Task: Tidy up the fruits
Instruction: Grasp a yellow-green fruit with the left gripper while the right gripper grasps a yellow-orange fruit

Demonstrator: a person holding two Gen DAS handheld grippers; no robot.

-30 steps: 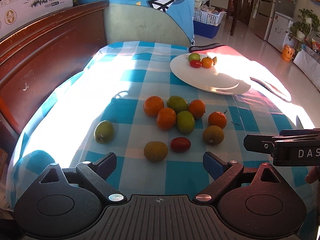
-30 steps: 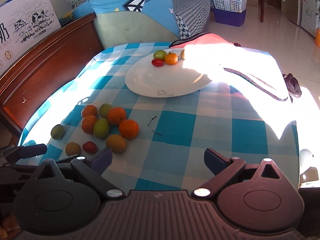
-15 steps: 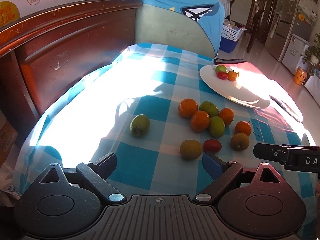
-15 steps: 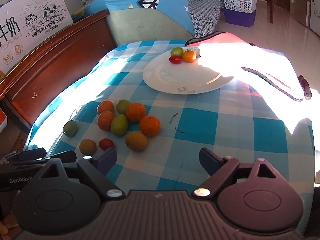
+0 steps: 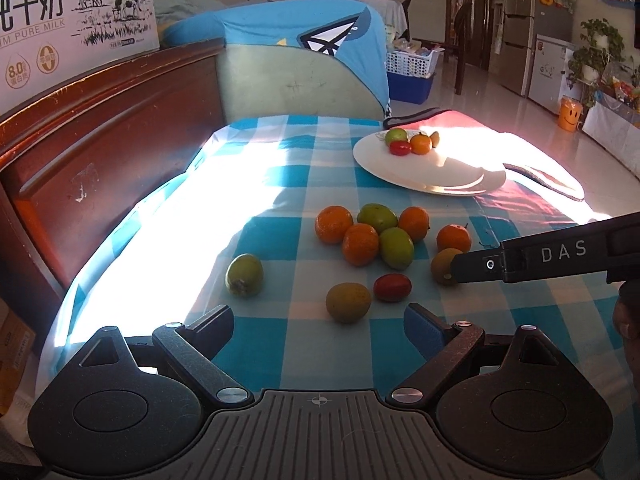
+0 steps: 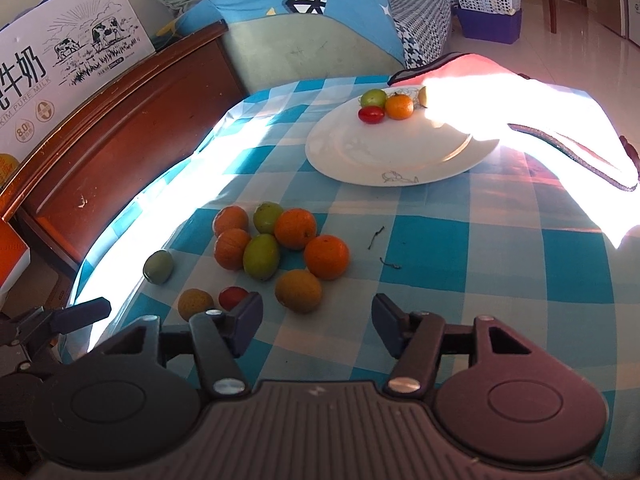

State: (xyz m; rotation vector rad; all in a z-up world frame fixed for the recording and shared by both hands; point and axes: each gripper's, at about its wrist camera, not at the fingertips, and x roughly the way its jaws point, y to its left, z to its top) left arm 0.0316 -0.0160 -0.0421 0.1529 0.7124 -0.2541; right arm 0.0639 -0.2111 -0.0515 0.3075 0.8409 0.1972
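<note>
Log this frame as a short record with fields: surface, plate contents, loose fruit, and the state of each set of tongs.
surface: blue-and-white checked cloth, partly in strong sunlight
plate: white plate at the far side, holding a green fruit, a small red fruit and an orange; a fourth piece is washed out by glare
loose fruit: a cluster of oranges and green fruits on the cloth, one lone green fruit apart from it
left tongs: open, empty
right tongs: closing, nothing between them
</note>
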